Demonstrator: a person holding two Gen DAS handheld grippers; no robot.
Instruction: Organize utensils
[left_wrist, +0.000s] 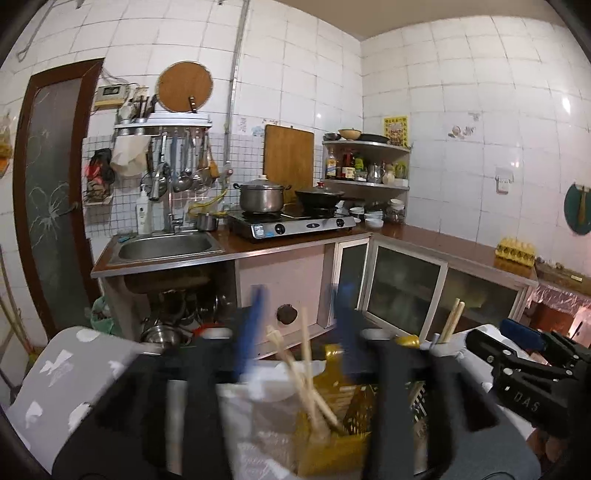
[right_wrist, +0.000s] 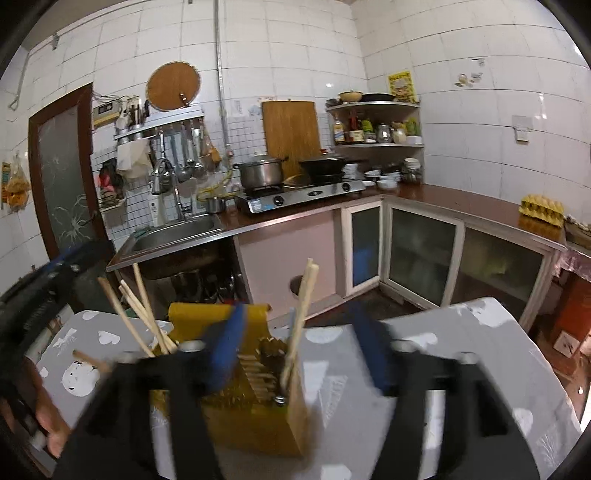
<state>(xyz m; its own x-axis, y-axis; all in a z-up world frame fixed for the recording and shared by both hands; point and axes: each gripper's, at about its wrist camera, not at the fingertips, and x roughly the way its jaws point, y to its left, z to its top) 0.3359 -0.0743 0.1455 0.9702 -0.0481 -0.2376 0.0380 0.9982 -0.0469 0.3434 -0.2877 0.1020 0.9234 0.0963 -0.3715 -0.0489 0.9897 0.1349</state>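
Note:
A yellow utensil holder (right_wrist: 255, 398) stands on a table with a grey patterned cloth (right_wrist: 424, 347). Several pale chopsticks (right_wrist: 146, 317) lean in its left part, and two more (right_wrist: 301, 317) stand in its right part. My right gripper (right_wrist: 299, 343) is open, its blue-tipped fingers (right_wrist: 227, 347) either side of the two chopsticks, not touching them. In the left wrist view the holder (left_wrist: 332, 428) and chopsticks (left_wrist: 308, 373) sit between my open left gripper's (left_wrist: 301, 336) fingers (left_wrist: 251, 328). The right gripper's black body (left_wrist: 524, 373) shows at the right.
Behind the table is a kitchen counter (left_wrist: 424, 236) with a sink (left_wrist: 166, 247), a gas stove (left_wrist: 295, 225) with a pot and a wok, and an egg carton (left_wrist: 515, 251). Ladles hang on a wall rack (left_wrist: 177, 162). Cabinets with glass doors (right_wrist: 421, 251) stand below.

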